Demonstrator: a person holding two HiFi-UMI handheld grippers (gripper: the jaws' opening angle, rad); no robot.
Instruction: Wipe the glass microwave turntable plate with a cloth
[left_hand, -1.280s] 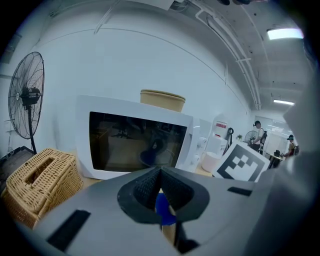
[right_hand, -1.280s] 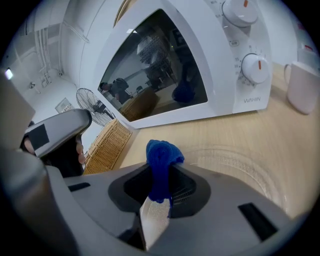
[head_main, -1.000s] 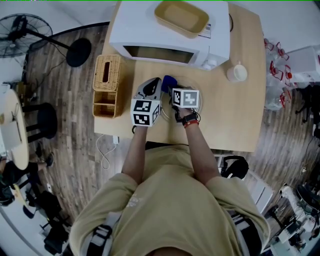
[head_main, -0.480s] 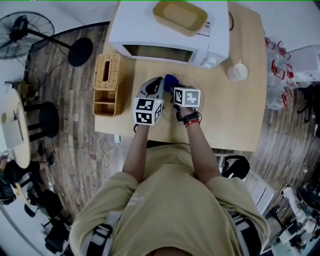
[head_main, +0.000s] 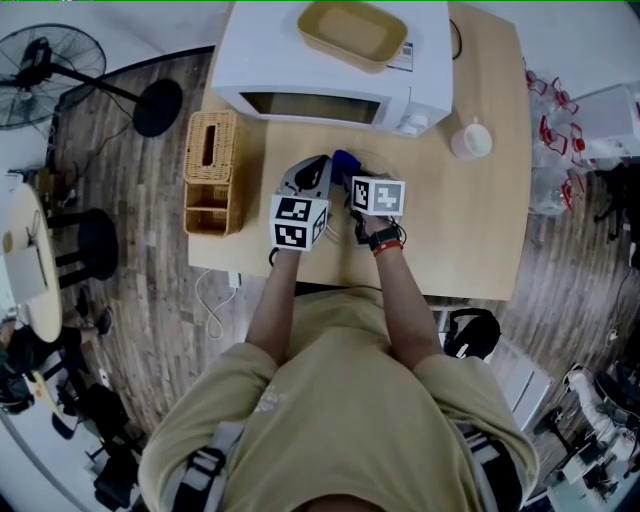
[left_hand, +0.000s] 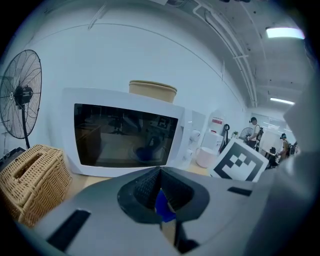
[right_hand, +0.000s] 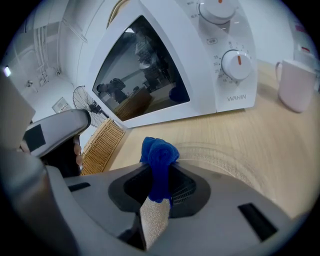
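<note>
Right gripper view: the right gripper is clamped on the blue cloth, which bunches past its tips over the glass plate — the ribbed rim shows only here. The left gripper view shows the left gripper with jaws pressed together, empty.

The surface is a rectangular, light wooden tabletop. Four items rest directly on it:

1. A white microwave oven stands along the far edge, with its dark door facing the person.
2. A woven wicker tissue box with an open lower compartment stands at the left edge.
3. A white ceramic mug stands just right of the microwave oven's front corner.
4. A round clear glass turntable plate lies flat in front of the microwave oven, near the centre.
</note>
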